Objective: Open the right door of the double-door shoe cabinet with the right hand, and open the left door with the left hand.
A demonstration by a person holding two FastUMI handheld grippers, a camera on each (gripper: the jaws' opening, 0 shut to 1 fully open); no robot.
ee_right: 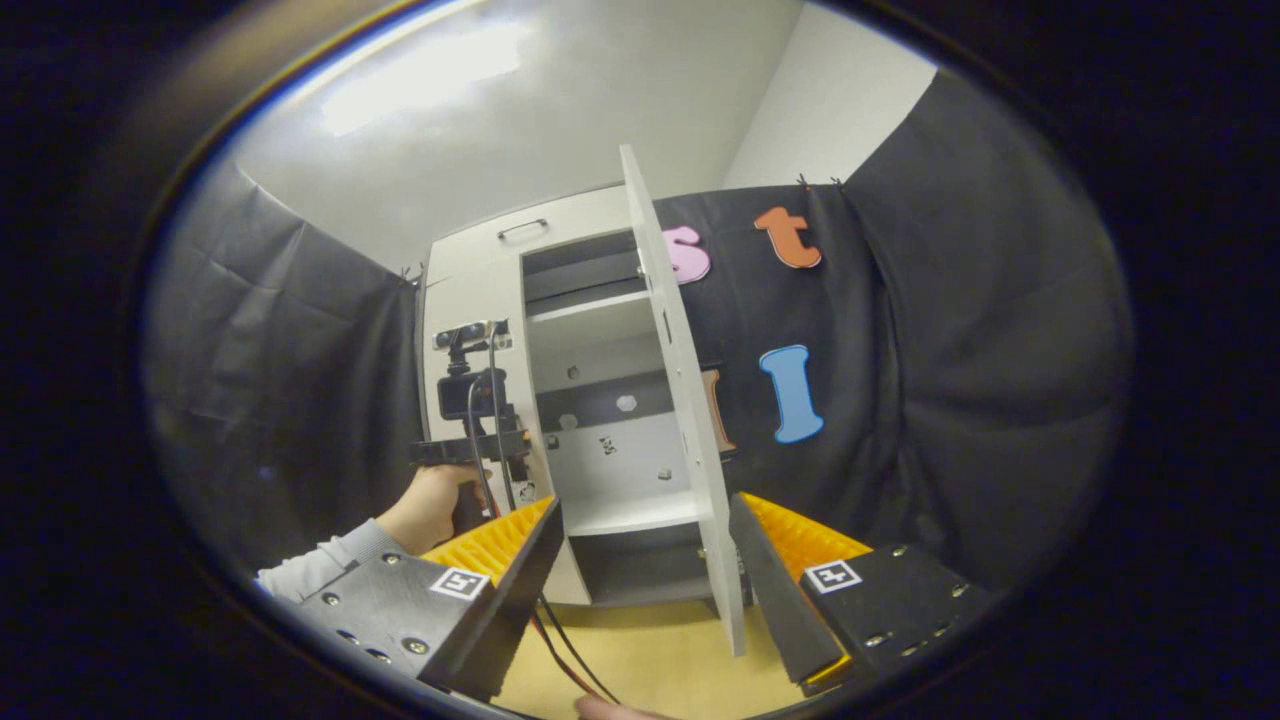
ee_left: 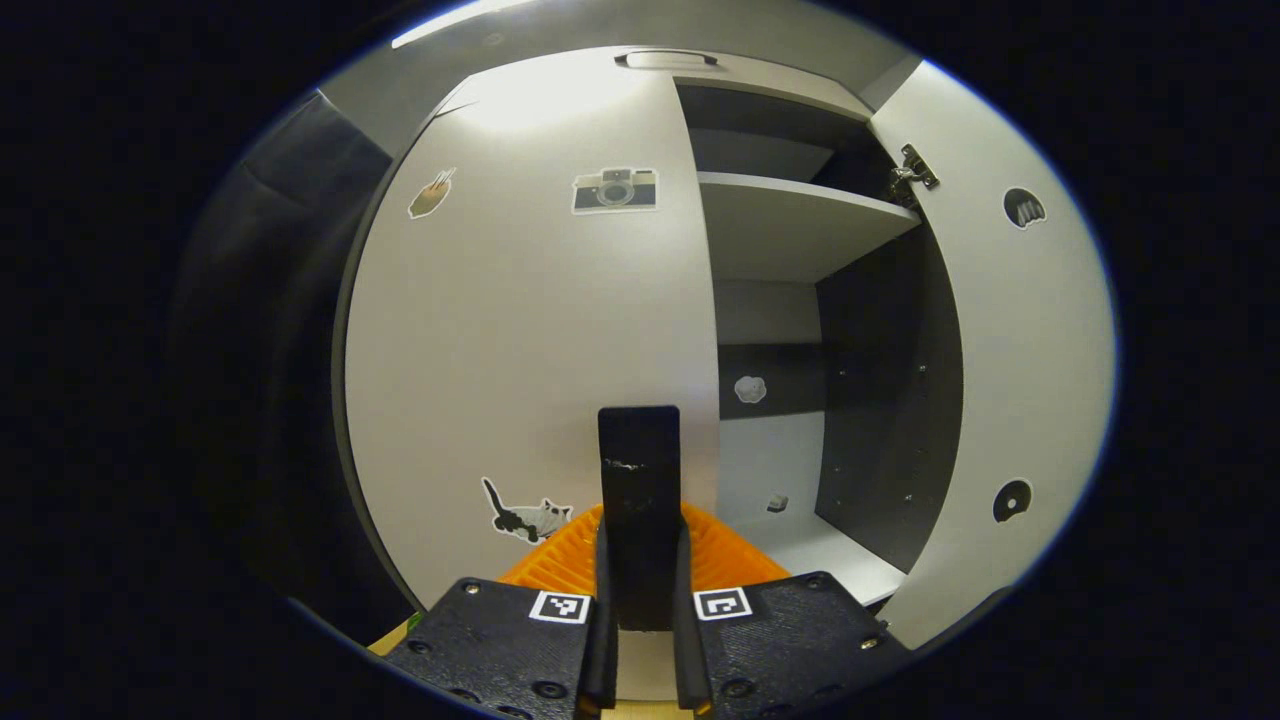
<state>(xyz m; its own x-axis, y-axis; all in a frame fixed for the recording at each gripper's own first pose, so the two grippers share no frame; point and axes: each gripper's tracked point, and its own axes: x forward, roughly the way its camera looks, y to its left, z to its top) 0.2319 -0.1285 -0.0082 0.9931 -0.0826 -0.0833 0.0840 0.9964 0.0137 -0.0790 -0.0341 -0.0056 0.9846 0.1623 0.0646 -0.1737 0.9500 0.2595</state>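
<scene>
In the left gripper view the left gripper (ee_left: 640, 600) points level at the closed left door (ee_left: 520, 340), fingers pressed together near its inner edge. In the right gripper view a hand (ee_right: 432, 508) holds it; the right gripper (ee_right: 640, 580) stands spread wide, the open right door (ee_right: 690, 440) edge-on between its fingers, untouched.

left door (ee_left: 520, 330): pale grey-white, small camera and cat stickers
right door (ee_right: 680, 400): same pale white
cabinet interior (ee_left: 880, 400): dark grey sides
sleeve (ee_right: 320, 565): light grey
</scene>
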